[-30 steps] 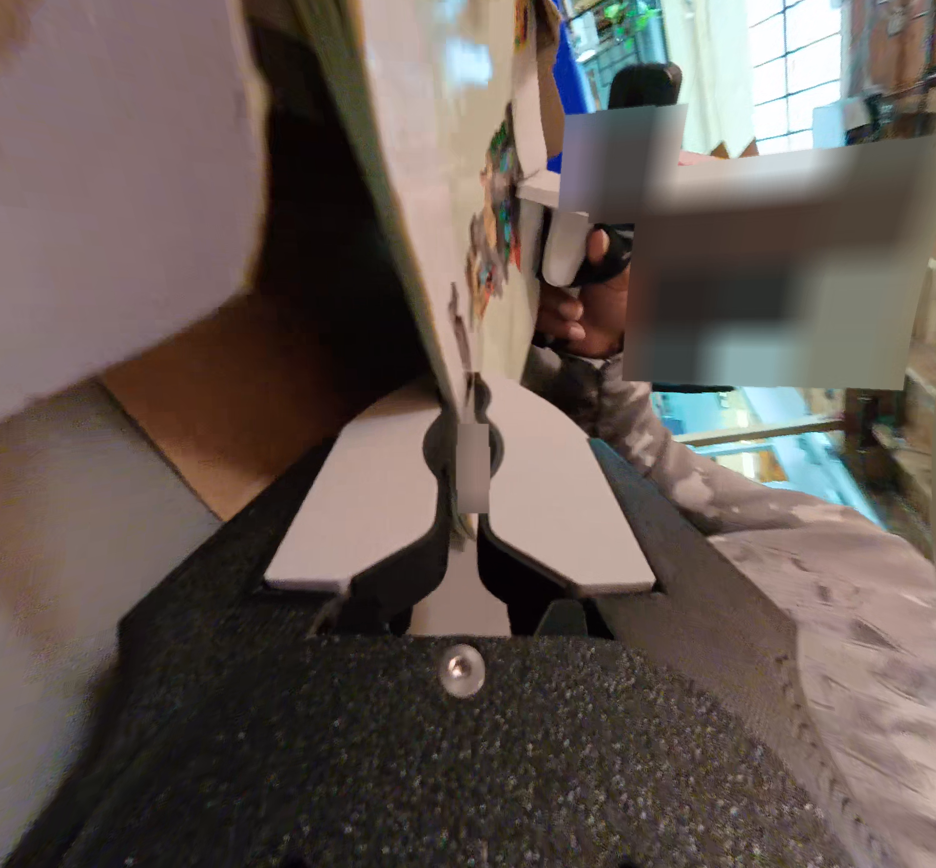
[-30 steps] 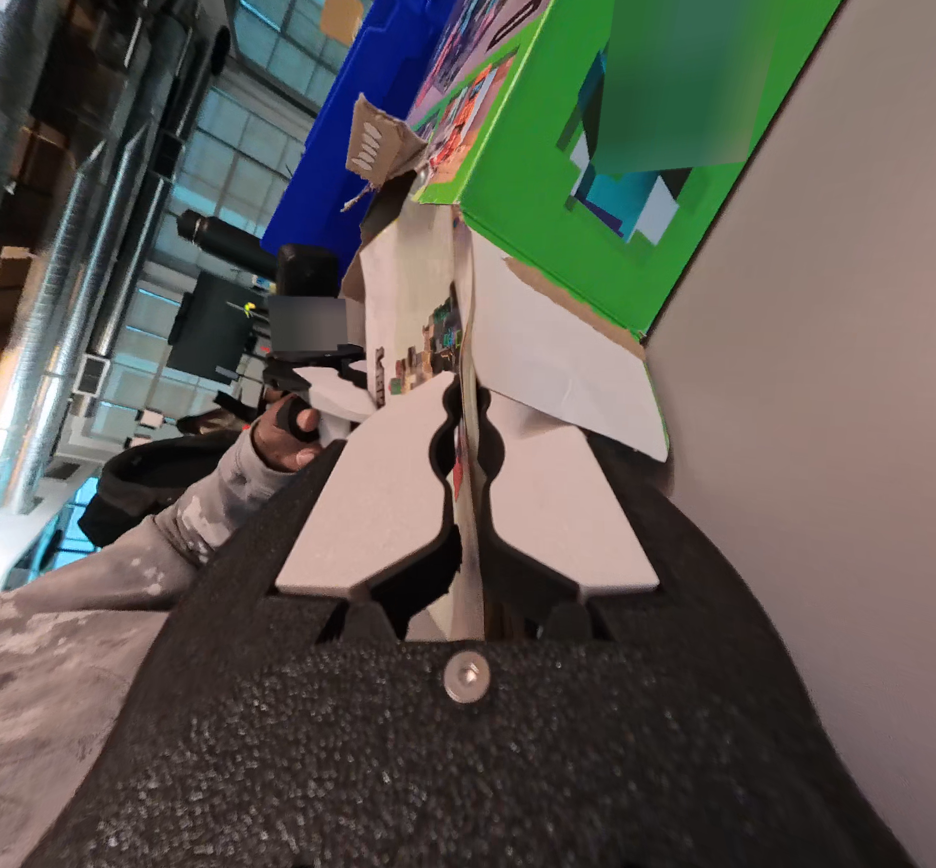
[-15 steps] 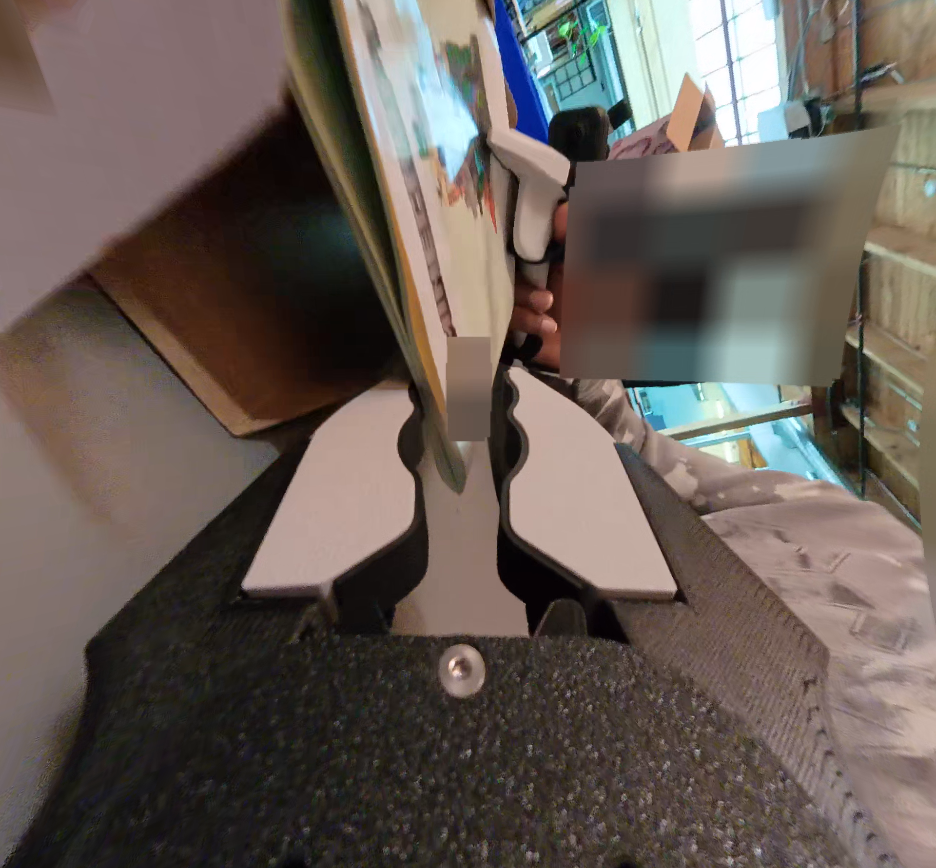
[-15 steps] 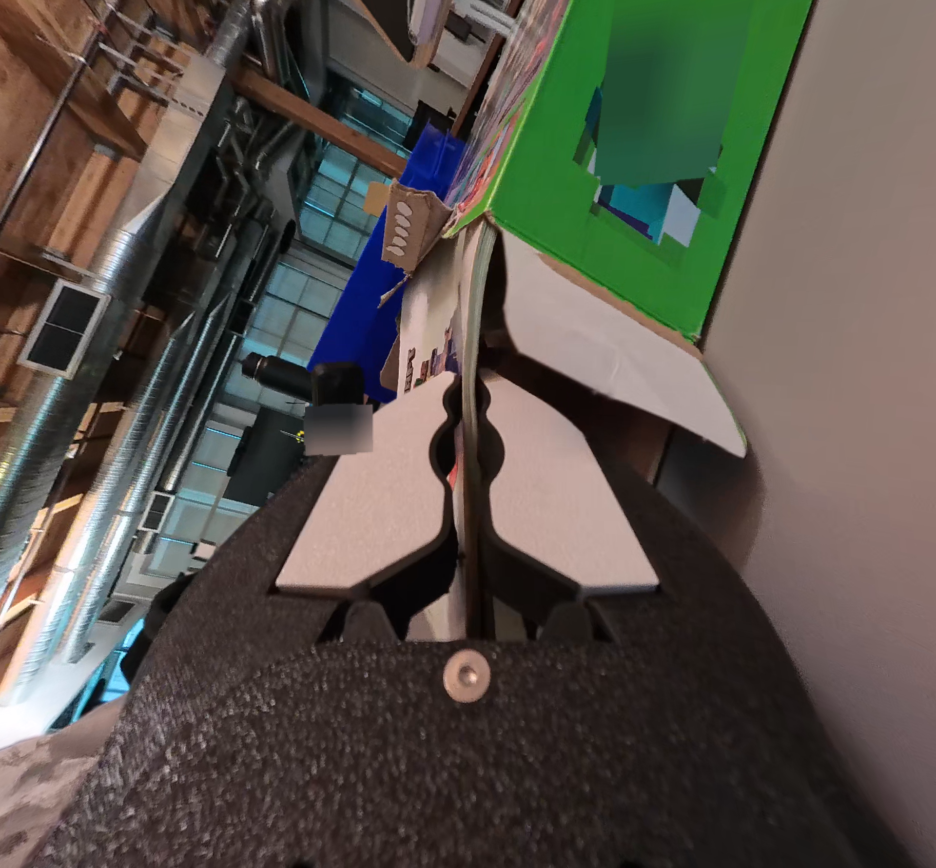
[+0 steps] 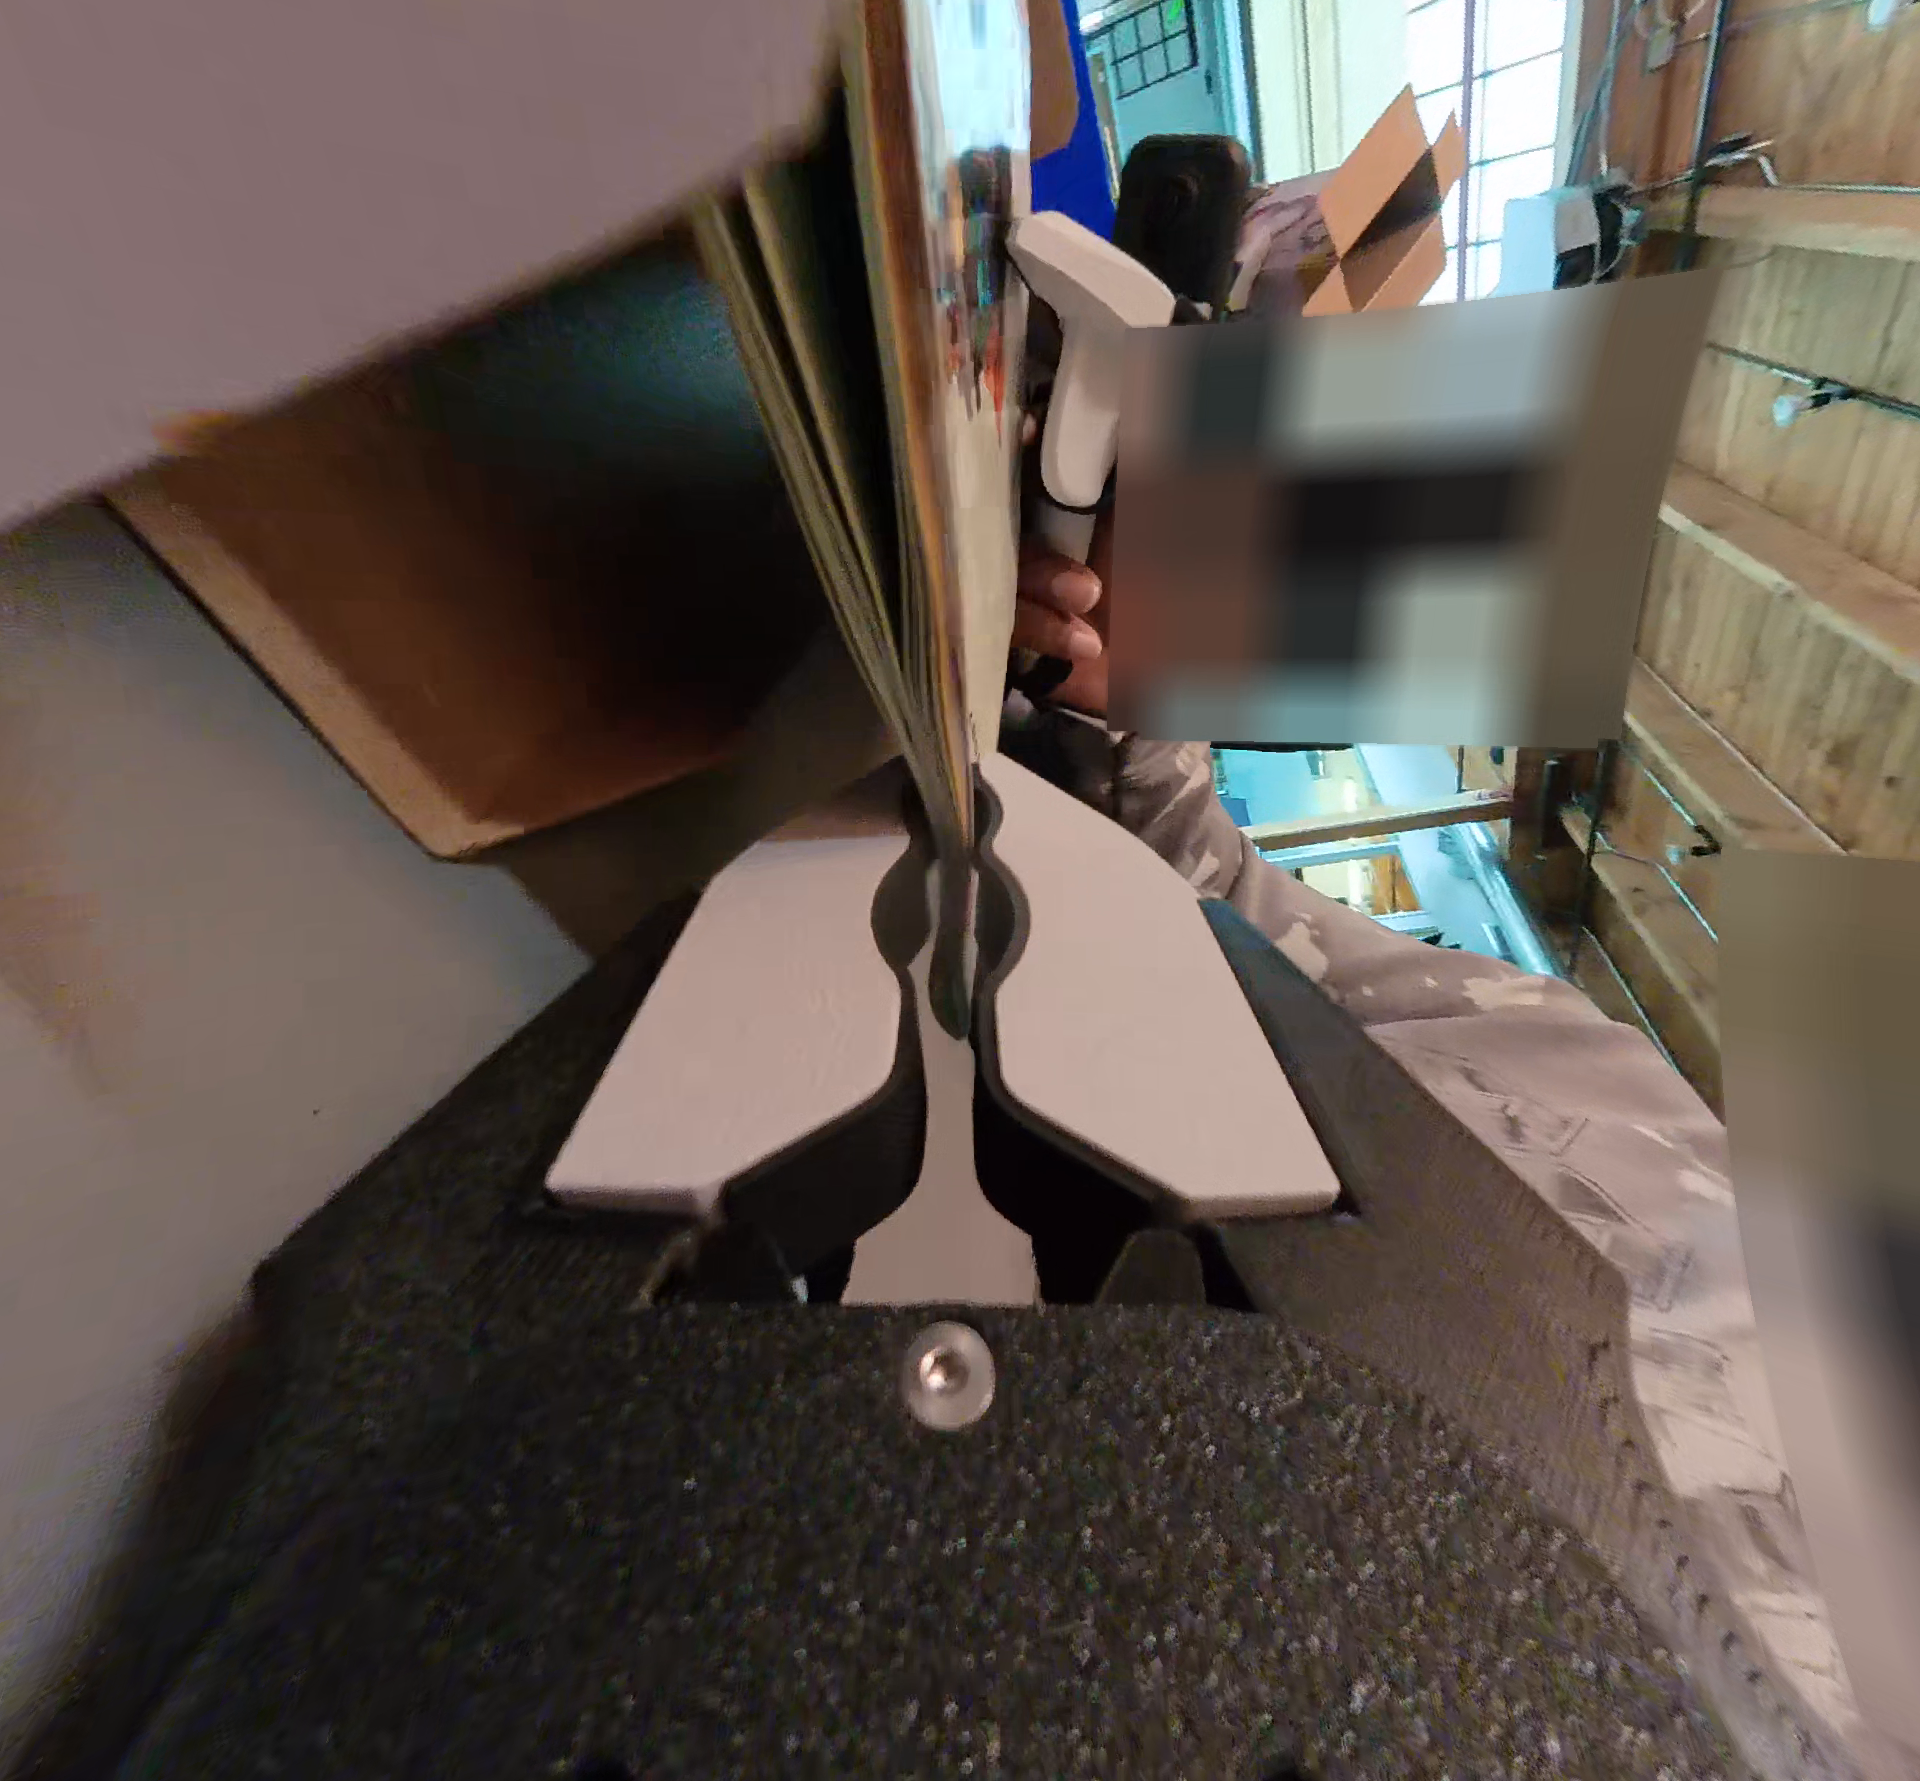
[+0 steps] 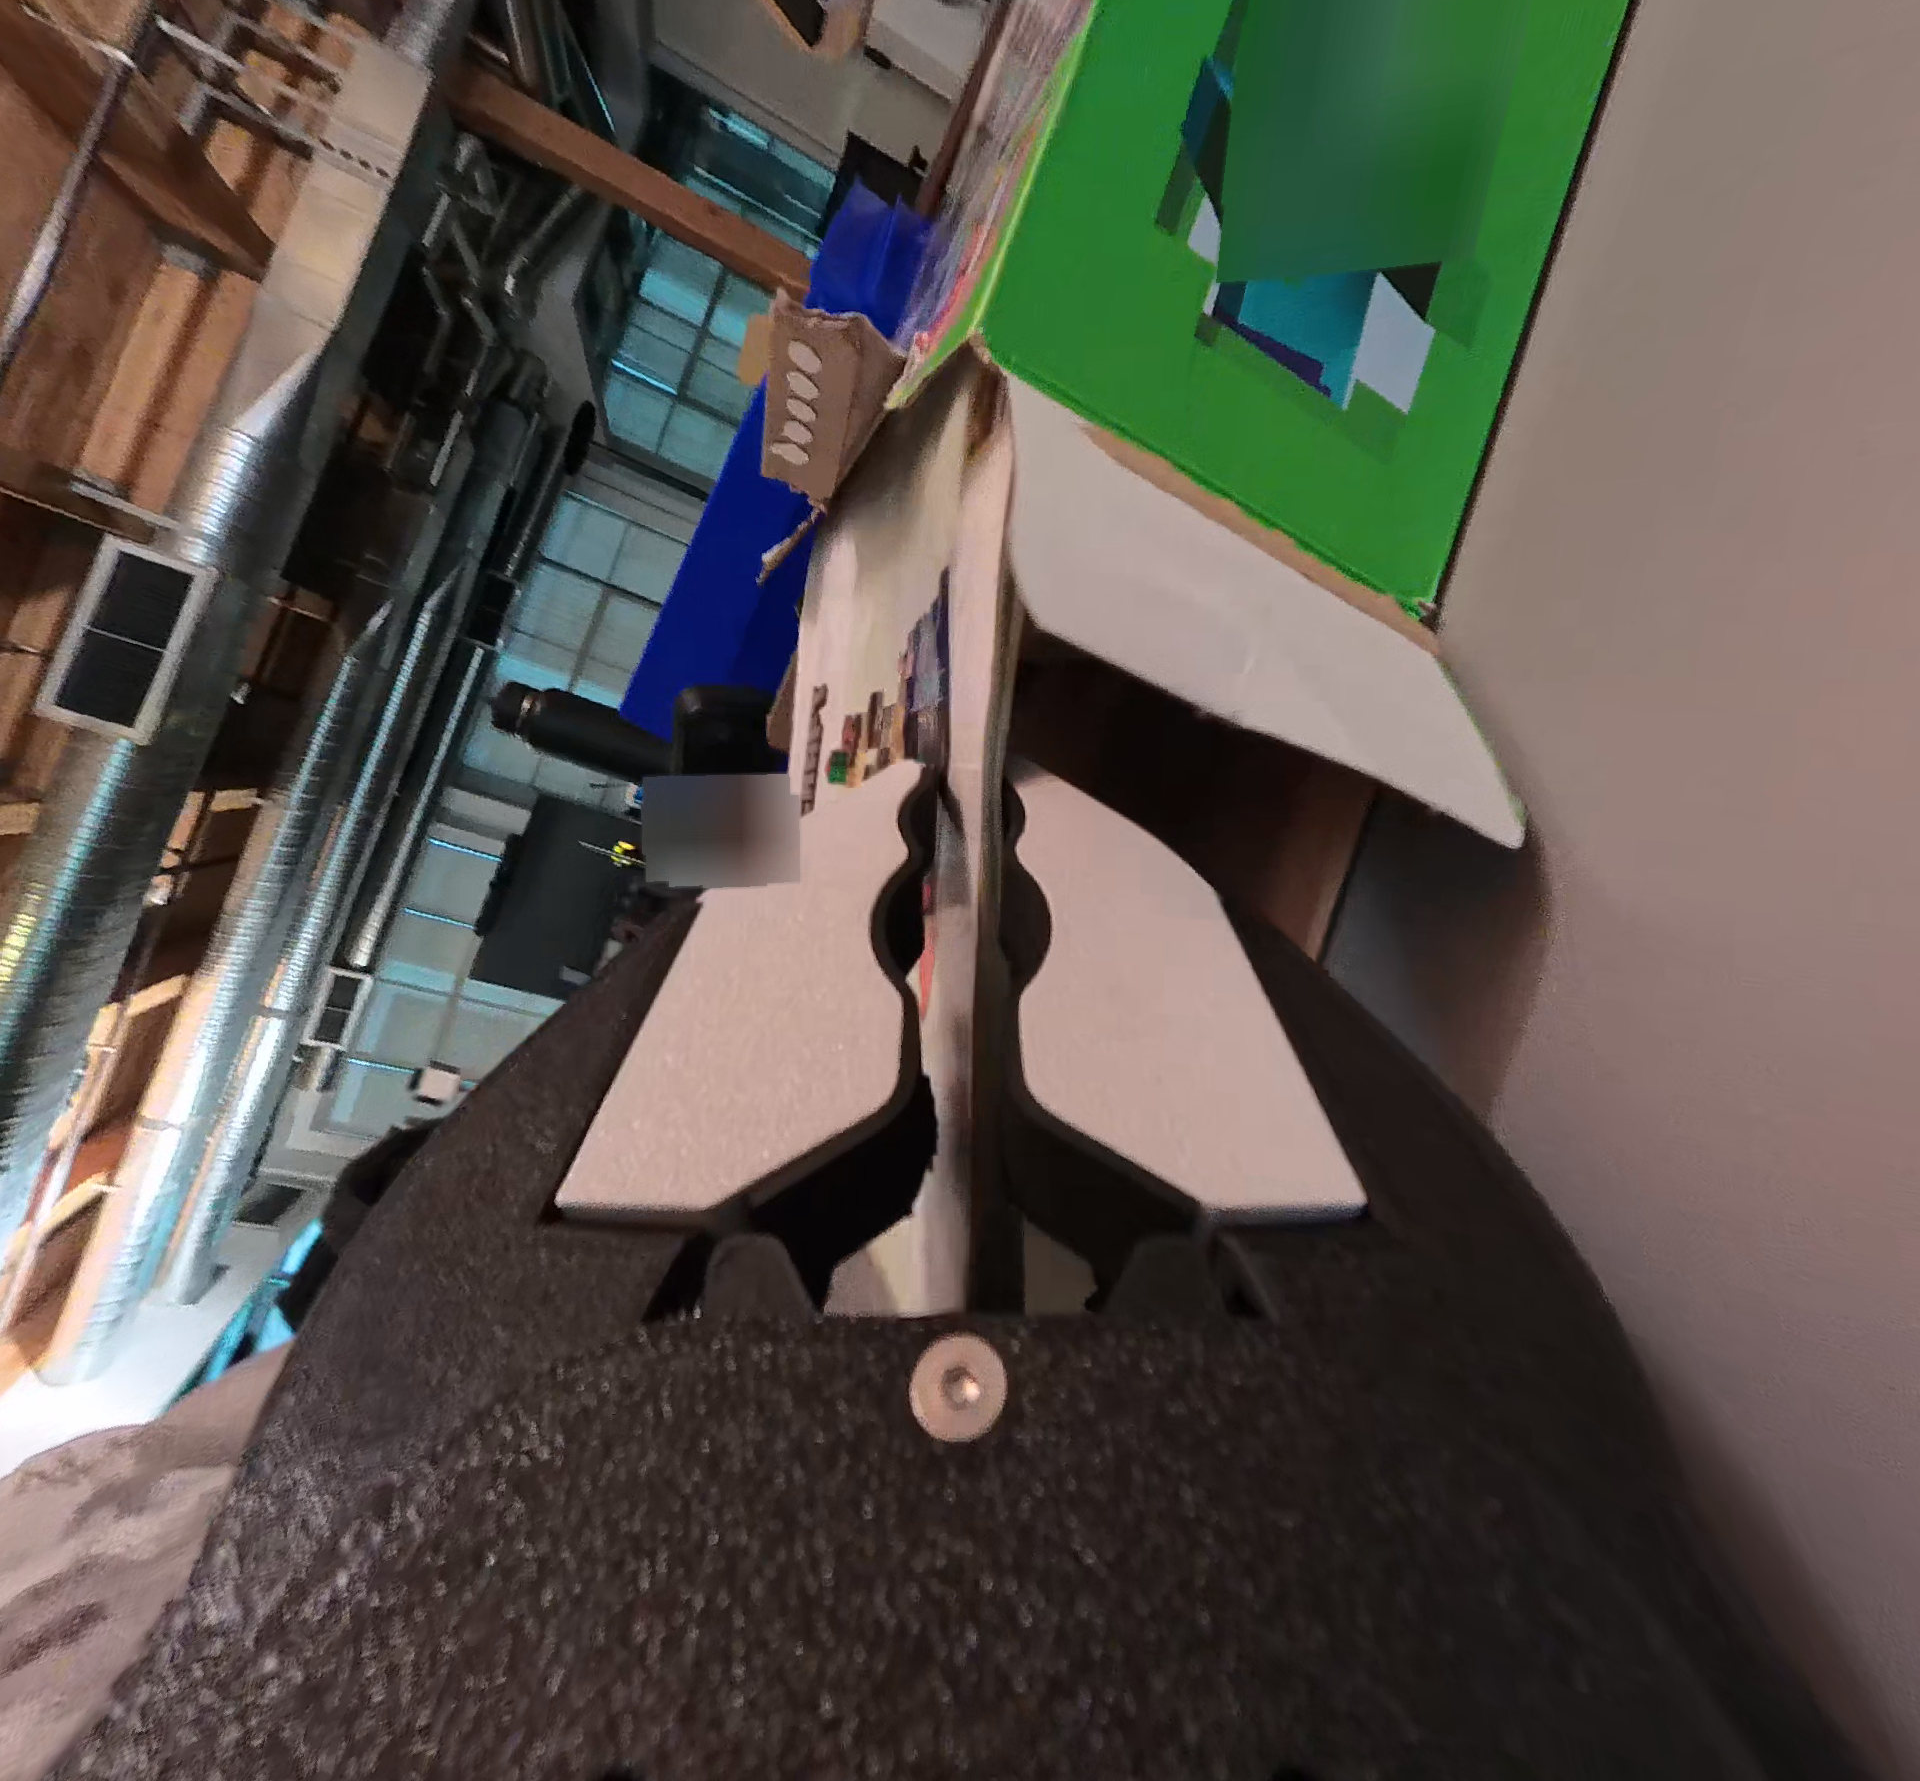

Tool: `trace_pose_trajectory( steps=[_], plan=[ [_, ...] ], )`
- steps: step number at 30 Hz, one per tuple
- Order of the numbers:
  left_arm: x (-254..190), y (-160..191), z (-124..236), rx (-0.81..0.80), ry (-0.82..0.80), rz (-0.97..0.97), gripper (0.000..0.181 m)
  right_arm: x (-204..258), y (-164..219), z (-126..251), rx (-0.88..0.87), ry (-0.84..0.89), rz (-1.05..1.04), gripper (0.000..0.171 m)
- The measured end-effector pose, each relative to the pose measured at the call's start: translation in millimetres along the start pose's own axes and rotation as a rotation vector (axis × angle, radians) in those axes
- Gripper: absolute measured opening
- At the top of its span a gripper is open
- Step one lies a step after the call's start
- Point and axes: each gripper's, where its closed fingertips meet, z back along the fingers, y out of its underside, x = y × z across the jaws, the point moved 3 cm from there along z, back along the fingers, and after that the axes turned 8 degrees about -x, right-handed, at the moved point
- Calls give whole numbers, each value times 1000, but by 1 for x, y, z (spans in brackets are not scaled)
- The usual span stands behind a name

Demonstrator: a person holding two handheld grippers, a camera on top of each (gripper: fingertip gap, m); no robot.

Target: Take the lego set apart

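Observation:
A printed instruction booklet [image 5: 935, 381] sticks out of the open end of the green lego box [image 6: 1247, 225], which lies on a pale table [image 6: 1714, 796]. My left gripper [image 5: 961, 796] is shut on the booklet's lower page edges. My right gripper [image 6: 961, 786] is shut on the same booklet [image 6: 883, 651] from the other side. Its white finger [image 5: 1081, 360] and the hand [image 5: 1060, 619] holding it show beyond the booklet in the left wrist view. The box's pale flap [image 6: 1247, 651] hangs open beside the booklet. The box's inside is dark.
A blue bin [image 6: 727, 588] stands behind the box, with a torn brown cardboard flap [image 6: 810, 391] in front of it. The box's pale flap [image 5: 364, 121] and brown inner wall [image 5: 468, 609] fill the left of the left wrist view. A person's grey sleeve [image 5: 1455, 1056] lies to the right. Left tips to right tips: about 12 cm.
My left jaws stood slightly apart around the booklet half a second ago and are now closed on its edge. My right gripper keeps its hold while both views have tilted.

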Motion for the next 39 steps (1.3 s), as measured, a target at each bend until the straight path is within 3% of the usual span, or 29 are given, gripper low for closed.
trace_pose_trajectory(
  steps=[9,20,32,39],
  plan=[
    [-2,20,-14,65,52,103,3,-4,4,7,115,82,78,4],
    [-2,19,-13,48,42,107,4,-10,6,5,114,98,55,4],
    [-9,-39,-3,-116,-34,-23,4,-6,-20,-15,-22,89,77,8],
    [1,-61,-3,-250,-68,-38,4,-9,-10,-4,65,67,127,26]
  ],
)
